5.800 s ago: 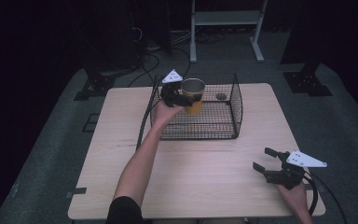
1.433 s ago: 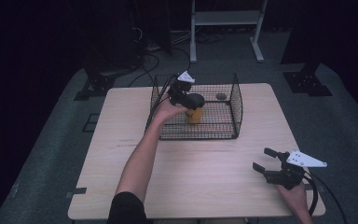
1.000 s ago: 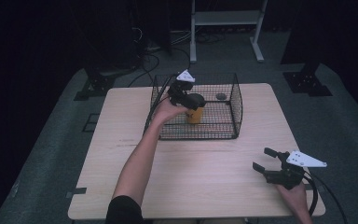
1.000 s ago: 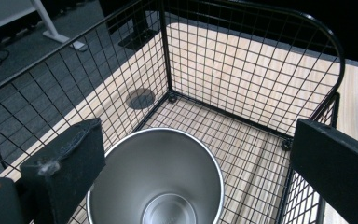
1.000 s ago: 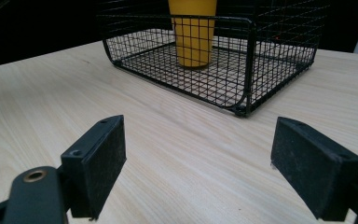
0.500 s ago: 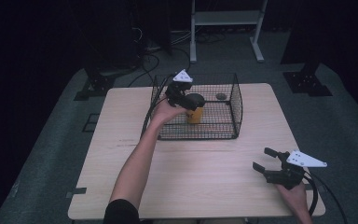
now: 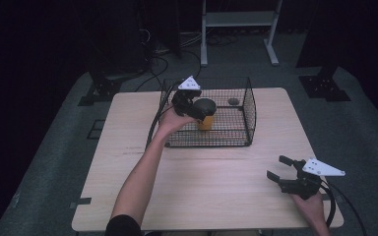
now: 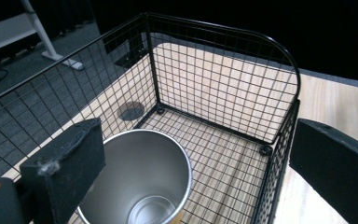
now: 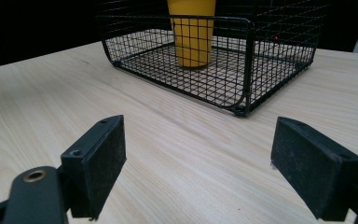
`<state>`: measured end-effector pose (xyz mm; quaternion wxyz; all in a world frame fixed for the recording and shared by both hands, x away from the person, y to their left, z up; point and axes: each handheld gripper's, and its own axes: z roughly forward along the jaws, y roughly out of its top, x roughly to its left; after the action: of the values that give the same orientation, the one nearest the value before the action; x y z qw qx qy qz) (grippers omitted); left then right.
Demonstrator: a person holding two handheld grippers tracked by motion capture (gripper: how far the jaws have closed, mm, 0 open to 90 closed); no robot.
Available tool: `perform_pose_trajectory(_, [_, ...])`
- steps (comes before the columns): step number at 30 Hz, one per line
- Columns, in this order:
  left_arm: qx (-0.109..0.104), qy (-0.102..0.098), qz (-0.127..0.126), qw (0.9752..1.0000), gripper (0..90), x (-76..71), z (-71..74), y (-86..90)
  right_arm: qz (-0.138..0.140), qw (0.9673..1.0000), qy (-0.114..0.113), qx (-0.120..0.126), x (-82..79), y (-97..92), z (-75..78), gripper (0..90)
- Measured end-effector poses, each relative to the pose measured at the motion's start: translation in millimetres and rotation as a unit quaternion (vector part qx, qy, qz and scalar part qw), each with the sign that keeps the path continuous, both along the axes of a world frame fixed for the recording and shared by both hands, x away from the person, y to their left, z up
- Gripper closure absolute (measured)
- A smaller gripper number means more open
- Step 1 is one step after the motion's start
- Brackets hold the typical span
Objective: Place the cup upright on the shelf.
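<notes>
A yellow cup (image 7: 205, 121) with a steel inside stands upright on the floor of a black wire basket (image 7: 250, 105) at the table's far middle. My left gripper (image 7: 196, 111) hangs over the basket's left part, just above the cup's rim, jaws open. In the left gripper view the cup (image 8: 140, 177) sits low, close to the left jaw, inside the basket (image 8: 223, 32), with the gripper (image 8: 198, 140) spread wide. My right gripper (image 7: 277, 167) stands open near the table's front right, holding nothing. The right gripper view has its open gripper (image 9: 200, 144), the basket (image 9: 247, 51) and the cup (image 9: 193, 32) ahead.
The wooden table (image 7: 202, 182) is bare between the basket and the front edge. A small dark round spot (image 7: 233, 102) lies on the tabletop behind the basket. A white metal frame (image 7: 236, 19) stands on the floor beyond the table, with cables nearby.
The cup went from above the basket's left rim down onto its floor. Over the last second the left gripper has shifted slightly up and left. The right gripper has not moved.
</notes>
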<state>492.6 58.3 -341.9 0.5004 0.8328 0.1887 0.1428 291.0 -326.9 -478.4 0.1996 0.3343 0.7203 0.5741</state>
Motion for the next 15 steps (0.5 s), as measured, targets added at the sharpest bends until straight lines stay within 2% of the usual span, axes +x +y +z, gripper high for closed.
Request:
perform_pose_trajectory(6, [-0.005,-0.011,-0.005,0.9999,2.7,-9.8,2.6,1.4,0.001,1.0000,0.001,0.000,0.0,0.1,0.0,16.8])
perform_pose_trajectory(15, [-0.018,-0.016,-0.008,0.9997,2.7,-20.9,0.2,8.0,0.000,1.0000,0.001,-0.001,0.0,0.1,-0.1,16.7])
